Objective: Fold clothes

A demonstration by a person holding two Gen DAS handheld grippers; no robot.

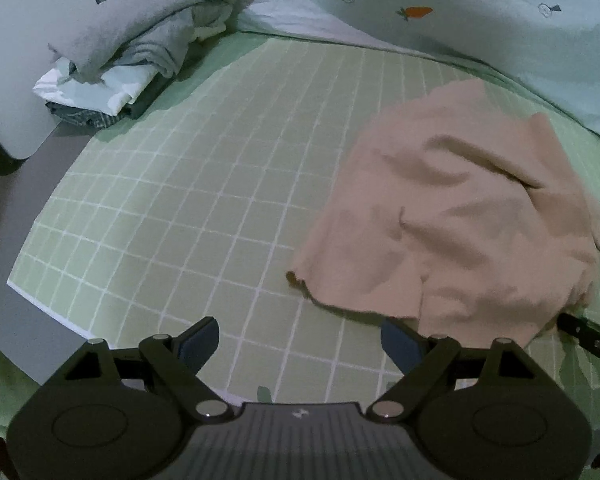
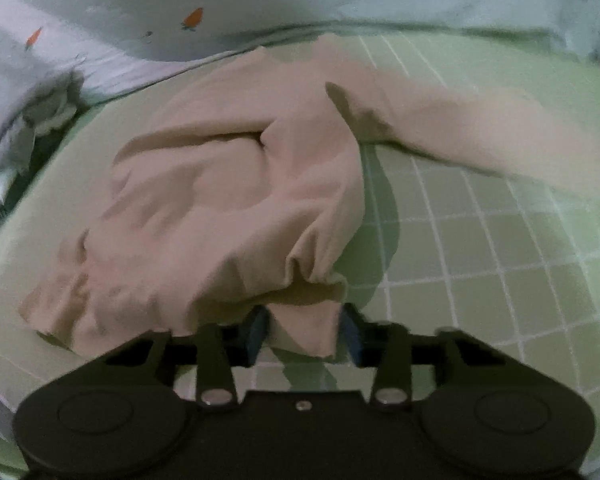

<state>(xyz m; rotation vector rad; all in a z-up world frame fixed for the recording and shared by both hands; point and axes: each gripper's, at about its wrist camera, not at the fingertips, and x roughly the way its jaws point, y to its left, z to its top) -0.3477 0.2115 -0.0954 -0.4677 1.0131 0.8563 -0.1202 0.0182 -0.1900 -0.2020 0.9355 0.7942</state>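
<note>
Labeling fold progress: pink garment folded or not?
Not folded: garment lies bunched and creased on the mat, one edge between the right tongs.

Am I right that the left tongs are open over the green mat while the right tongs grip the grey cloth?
Not quite: the right tongs have the beige cloth between their pads, as the right wrist view shows. The grey cloth lies on the far pile, untouched. The rest holds: the left tongs are open over the green mat.
</note>
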